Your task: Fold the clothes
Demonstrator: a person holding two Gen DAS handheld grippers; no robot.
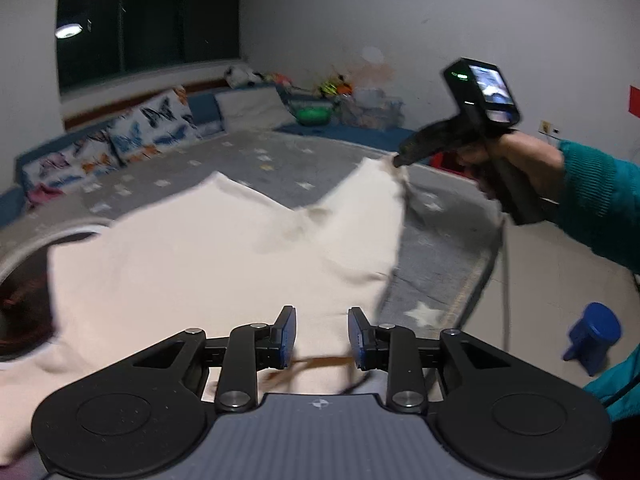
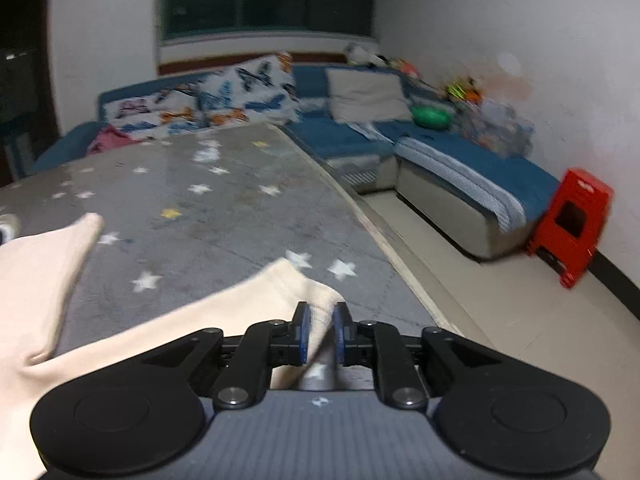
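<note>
One cream garment (image 1: 224,248), soft matte knit with two tapering ends, lies spread over the grey star-printed rug (image 2: 224,200) in front of you. Two grippers are in play: your right gripper (image 2: 319,330) has its blue pads narrowed onto one bunched corner of the garment and lifts it off the rug, while your left gripper (image 1: 322,336) hangs over the near part of the cloth with its blue-faced fingers (image 1: 289,330) partly apart and cloth in the gap, though I cannot tell whether they pinch it. One red plastic stool (image 2: 572,224), boxy, stands by the blue sofa (image 2: 460,148).
</note>
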